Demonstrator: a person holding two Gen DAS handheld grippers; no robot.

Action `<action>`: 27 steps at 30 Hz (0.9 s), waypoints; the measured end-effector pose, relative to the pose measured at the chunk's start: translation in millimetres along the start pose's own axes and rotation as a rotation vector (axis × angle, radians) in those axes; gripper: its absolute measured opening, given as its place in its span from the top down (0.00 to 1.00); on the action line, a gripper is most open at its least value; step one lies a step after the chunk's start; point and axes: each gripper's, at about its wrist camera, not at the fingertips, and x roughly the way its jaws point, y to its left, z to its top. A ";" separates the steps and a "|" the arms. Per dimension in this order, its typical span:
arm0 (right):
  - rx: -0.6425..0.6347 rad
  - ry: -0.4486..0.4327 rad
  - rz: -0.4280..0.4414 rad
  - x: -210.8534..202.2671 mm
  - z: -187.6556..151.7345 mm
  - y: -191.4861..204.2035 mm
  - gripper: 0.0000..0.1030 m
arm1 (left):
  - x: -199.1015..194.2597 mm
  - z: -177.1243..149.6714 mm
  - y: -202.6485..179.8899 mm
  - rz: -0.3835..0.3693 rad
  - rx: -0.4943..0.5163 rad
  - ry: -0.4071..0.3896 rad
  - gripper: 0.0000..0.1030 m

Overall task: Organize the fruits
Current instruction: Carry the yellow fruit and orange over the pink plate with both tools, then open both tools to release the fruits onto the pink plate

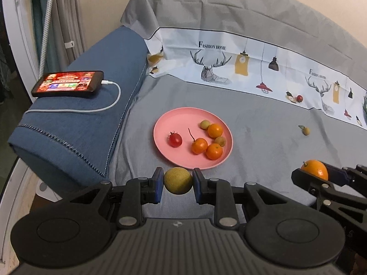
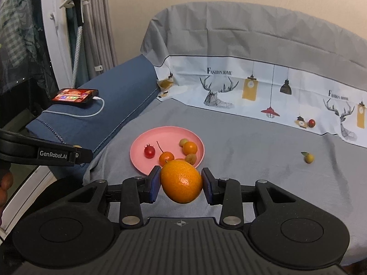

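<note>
A pink plate [image 1: 183, 119] [image 2: 165, 135] lies on the grey sofa cover and holds a red cherry tomato [image 1: 175, 139] [image 2: 149, 151], small oranges [image 1: 215, 130] [image 2: 190, 147] and small yellow-green fruits [image 1: 204, 124]. My left gripper [image 1: 178, 181] is shut on a yellow-green round fruit [image 1: 178, 180], just in front of the plate's near rim. My right gripper [image 2: 181, 181] is shut on a large orange [image 2: 181, 181] [image 1: 314, 169], held near the plate's front edge. One small yellow fruit with a leaf [image 1: 305, 130] [image 2: 308, 157] lies loose on the cover to the right.
A blue armrest [image 1: 80, 126] [image 2: 110, 105] at the left carries a phone [image 1: 68, 83] [image 2: 74, 95] on a white charging cable. The sofa back [image 1: 252, 34] has a printed band with a small red fruit-like item [image 1: 299, 98] at its foot.
</note>
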 end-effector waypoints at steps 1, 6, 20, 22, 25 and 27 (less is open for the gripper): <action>0.002 0.005 0.002 7.0 2.2 -0.5 0.62 | 7.3 5.1 1.0 -0.005 -0.006 0.010 0.71; 0.024 0.032 0.008 50.9 15.6 -6.3 0.62 | 45.0 28.0 3.7 0.019 0.005 0.028 0.71; -0.006 0.134 0.061 190.9 28.9 -15.1 0.62 | 168.3 72.2 12.9 0.025 0.022 0.128 0.71; -0.019 0.144 0.067 208.9 29.3 -15.4 0.62 | 184.4 76.9 12.8 0.027 0.032 0.135 0.71; -0.039 0.153 0.075 232.1 29.5 -15.6 0.62 | 204.5 82.5 11.6 0.029 0.047 0.141 0.71; -0.049 0.160 0.084 243.7 30.1 -15.8 0.62 | 215.1 86.8 10.5 0.022 0.059 0.141 0.71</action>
